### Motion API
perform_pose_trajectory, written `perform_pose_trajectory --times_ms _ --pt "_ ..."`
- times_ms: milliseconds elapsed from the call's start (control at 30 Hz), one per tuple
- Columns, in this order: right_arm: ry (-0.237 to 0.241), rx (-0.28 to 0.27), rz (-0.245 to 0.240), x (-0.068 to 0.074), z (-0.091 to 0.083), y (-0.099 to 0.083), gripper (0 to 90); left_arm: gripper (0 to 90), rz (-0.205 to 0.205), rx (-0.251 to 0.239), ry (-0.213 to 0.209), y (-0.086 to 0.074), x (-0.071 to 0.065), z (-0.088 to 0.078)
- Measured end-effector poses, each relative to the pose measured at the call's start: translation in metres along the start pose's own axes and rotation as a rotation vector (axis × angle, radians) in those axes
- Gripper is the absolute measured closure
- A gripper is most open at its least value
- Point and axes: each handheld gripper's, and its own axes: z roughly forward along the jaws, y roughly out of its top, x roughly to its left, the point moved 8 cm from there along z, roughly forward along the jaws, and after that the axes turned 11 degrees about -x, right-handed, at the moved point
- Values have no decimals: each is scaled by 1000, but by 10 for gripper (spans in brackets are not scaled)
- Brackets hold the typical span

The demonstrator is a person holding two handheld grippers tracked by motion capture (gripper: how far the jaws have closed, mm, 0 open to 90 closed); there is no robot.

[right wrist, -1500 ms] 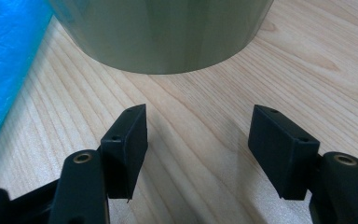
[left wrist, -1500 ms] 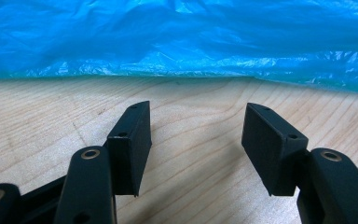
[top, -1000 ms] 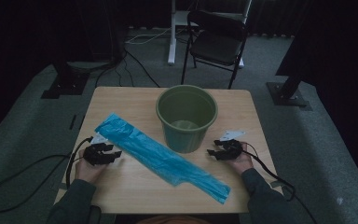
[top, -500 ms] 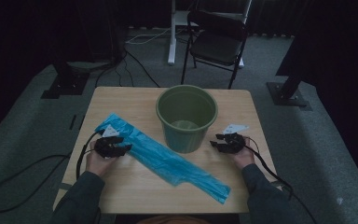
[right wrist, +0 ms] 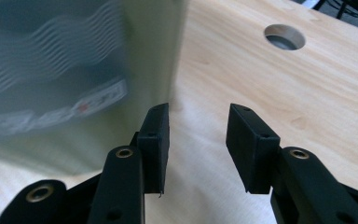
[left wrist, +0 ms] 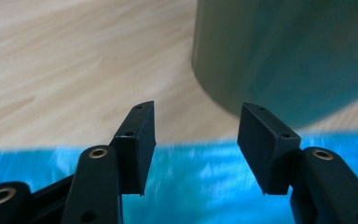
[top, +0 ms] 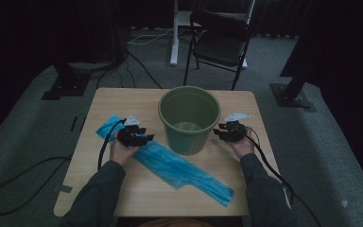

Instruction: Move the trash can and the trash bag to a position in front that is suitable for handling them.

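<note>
A green plastic bucket [top: 189, 118] stands upright in the middle of the wooden table [top: 123, 101]. A long blue plastic bag [top: 179, 168] lies flat in front of it, running from the near right to the far left. My left gripper [top: 144, 138] hovers over the bag's left part and points at the bucket. In the left gripper view its jaws [left wrist: 196, 116] stand apart over the blue bag [left wrist: 205, 186], with the bucket [left wrist: 284, 56] ahead. They have just been closing on nothing. My right gripper [top: 220, 132] is beside the bucket's right wall [right wrist: 74, 84]. Its jaws [right wrist: 198, 116] are open, empty, and have also just been closing.
A round cable hole [right wrist: 284, 37] is cut in the tabletop beyond the right gripper. A black folding chair [top: 222, 42] and a white desk leg [top: 174, 33] stand behind the table. Cables trail from both grippers over the near edge.
My left hand has moved right and away from me, from beside the bag to above it near the bucket. My right hand has risen a little and drawn closer to the bucket.
</note>
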Motion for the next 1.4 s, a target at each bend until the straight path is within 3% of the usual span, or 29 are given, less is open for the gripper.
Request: perform_pose_trajectory --times_ms 200,267,400,500,633,733,800,967,1167,1267,1400 --pt "-4 -6 41 -8 10 9 599 506 -4 -4 16 13 -1 17" --pt "19 -6 55 -6 13 11 599 505 -2 -3 3 16 -6 23" --pt "36 -2 49 -5 15 11 603 505 21 10 4 17 -8 27" --pt "16 5 50 -8 17 11 607 512 18 11 18 19 -6 30" --pt "32 -1 61 -7 20 13 619 537 20 8 8 23 -8 33" --pt "47 2 49 -5 20 15 660 548 20 8 6 23 -7 33" --pt "80 0 82 -3 19 15 724 563 19 7 -3 23 -8 33" --pt "124 8 61 7 15 14 785 607 39 9 -6 21 -9 28" --pt "166 23 16 25 7 12 783 628 49 11 -23 12 -12 11" --pt "170 26 10 28 6 12 782 629 55 10 -27 10 -14 7" --pt "199 40 -30 46 -4 8 768 632 86 26 -29 2 -20 -8"
